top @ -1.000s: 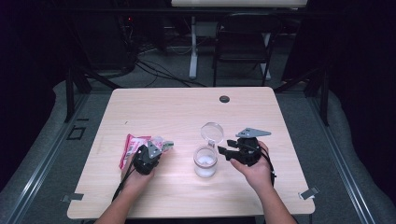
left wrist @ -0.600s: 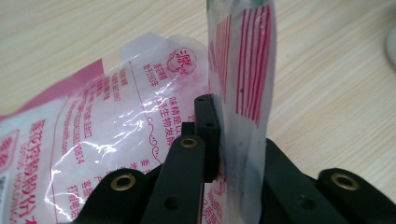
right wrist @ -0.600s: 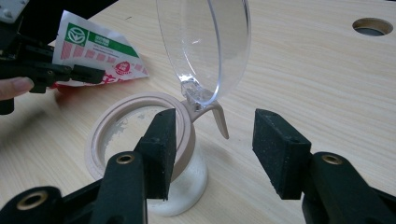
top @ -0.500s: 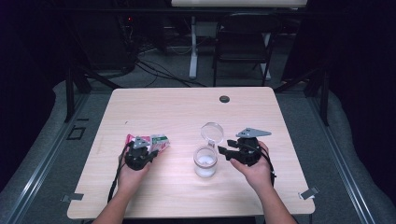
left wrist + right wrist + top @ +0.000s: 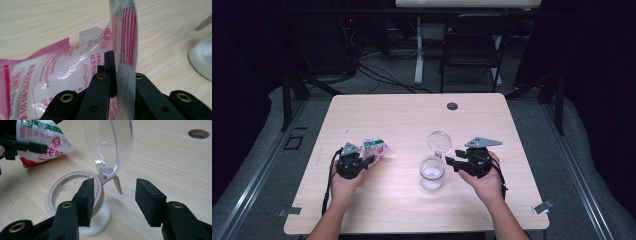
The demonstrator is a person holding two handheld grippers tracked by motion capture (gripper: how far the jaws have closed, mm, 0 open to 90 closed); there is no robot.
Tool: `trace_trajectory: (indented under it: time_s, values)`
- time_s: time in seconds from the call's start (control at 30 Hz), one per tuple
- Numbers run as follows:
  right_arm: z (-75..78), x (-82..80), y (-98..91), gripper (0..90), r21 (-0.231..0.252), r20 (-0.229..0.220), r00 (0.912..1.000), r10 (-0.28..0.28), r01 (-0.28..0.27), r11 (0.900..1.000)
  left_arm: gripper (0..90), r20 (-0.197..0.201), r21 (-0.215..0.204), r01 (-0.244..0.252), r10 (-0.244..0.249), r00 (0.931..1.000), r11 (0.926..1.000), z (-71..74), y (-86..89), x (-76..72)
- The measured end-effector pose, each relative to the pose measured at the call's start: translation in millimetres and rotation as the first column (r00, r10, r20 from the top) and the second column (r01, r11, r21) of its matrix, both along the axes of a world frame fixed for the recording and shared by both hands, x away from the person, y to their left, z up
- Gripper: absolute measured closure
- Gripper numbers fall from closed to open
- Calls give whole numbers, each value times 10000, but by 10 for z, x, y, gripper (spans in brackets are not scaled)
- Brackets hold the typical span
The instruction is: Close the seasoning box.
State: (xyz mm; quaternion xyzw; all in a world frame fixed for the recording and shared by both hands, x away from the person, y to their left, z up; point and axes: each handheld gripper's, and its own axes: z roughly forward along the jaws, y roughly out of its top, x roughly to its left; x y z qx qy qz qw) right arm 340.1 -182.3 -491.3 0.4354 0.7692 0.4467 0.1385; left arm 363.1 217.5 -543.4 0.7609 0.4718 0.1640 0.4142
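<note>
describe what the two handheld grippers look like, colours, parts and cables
Both are black. The left gripper and right gripper each carry a grey three-cornered plate on top and trail a black cable along the forearm. Their jaws are flat black links with brass-coloured rivets; the right gripper's fingertips are blocky black pads. Forearms are sleeveless.

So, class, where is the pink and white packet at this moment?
In the high view the packet sits left of centre on the table, pinched by the left gripper, with the open jar off to its right.
</note>
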Motion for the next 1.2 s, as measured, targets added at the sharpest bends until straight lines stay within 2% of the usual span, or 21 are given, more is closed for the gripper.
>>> trace_trajectory:
  time_s: [0.17,0.47,0.67,0.97,1.07,1.2]
  values:
    - [1,1,-4,497,34,-3,10000,-2,2,10000,900,112,-152,-17,19,9999,9999,69,68,-24]
    - [-12,1,2,500,40,-41,10000,-28,28,10000,900,508,-109,-118,123,9986,9999,245,193,-47]
    - [-18,12,-27,500,233,-85,9999,-100,102,9997,900,747,263,-389,369,9965,9989,423,314,1]
    - [-18,18,-43,501,346,-112,9998,-133,137,9993,900,964,1065,-458,356,9947,9933,754,423,129]
    - [-13,15,-48,501,322,-96,9999,-138,141,9994,900,1030,1194,-656,533,9932,9907,852,477,188]
    - [-8,16,-59,501,335,-90,9998,-172,175,9993,900,1038,1010,-833,728,9919,9914,971,551,255]
